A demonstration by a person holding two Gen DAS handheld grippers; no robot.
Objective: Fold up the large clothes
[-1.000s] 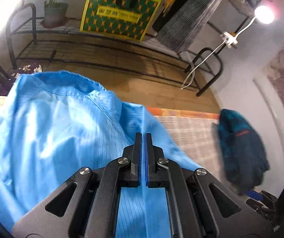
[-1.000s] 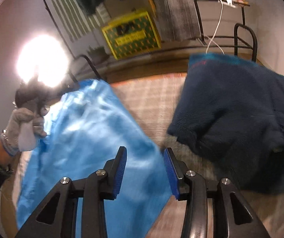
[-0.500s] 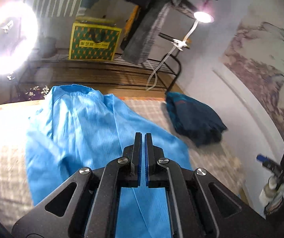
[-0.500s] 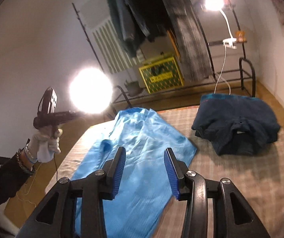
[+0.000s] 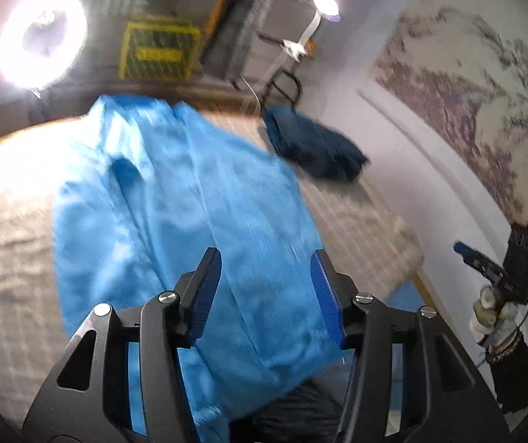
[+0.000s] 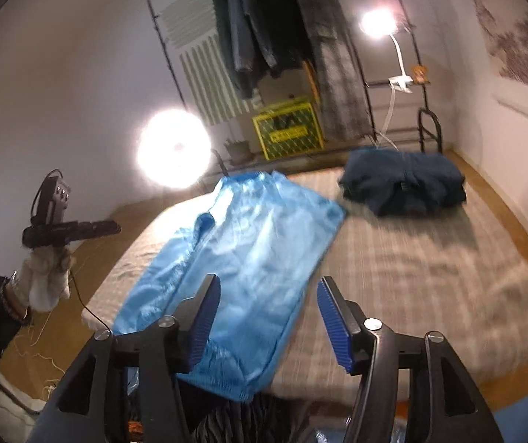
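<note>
- Right now your left gripper [image 5: 265, 291] hangs above the near part of the bright blue, thin, shiny garment [image 5: 190, 229], its blue-padded jaws spread wide with nothing between them.
- Your right gripper [image 6: 268, 319] is likewise spread apart and empty, held over the near end of the same blue garment [image 6: 241, 254].
- That garment lies stretched lengthwise on the beige checked bed cover [image 6: 430, 280], its far end towards the rack and its near hem hanging slightly over the bed's front edge; a fold or sleeve runs along its left side.
- Beyond it, at the far right of the bed, sits a folded dark navy fleece garment [image 6: 404, 184], close to the blue one's far corner; whether they touch is unclear.
- Past the bed you can see a round ring light [image 6: 173, 153], a yellow-and-green patterned box [image 6: 287, 133] and dark clothes hanging on a black metal rack [image 6: 264, 37].
- The left wrist view is blurred.
</note>
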